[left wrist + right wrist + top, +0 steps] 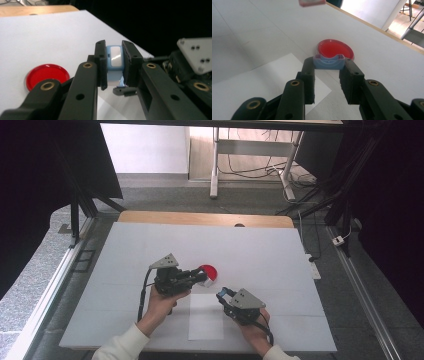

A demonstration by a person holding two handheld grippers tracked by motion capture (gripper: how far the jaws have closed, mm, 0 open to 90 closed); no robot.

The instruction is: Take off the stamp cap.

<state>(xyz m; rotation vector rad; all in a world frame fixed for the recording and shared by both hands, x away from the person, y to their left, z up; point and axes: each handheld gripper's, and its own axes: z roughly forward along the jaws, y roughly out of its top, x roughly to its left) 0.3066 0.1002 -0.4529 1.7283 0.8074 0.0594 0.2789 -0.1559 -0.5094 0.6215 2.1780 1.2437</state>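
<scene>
The white table [260,245] spreads out ahead of both tools, with a sheet of paper [274,75] lying beneath the right gripper [223,296]. A flat red dish [335,49] sits on the table just beyond that gripper's tips, and below and to the left of the left gripper [200,277] in its own view.

Each tool is clamped on a small part. The left gripper pinches a blue block [114,62] with a pale, glossy face between its jaw tips, lifted off the table. The right gripper grips a blue cap-like piece [328,62] by its two ends, its notched edge turned towards the dish.

Both pieces look like moulded plastic: light, stiff and smooth, so probably apt to slip or twist if pinched off centre. The flat opposite side walls seem the best hold, as they are taken now. The block's shiny face is best left untouched, and the cap's thin walls likely need only a modest squeeze.
</scene>
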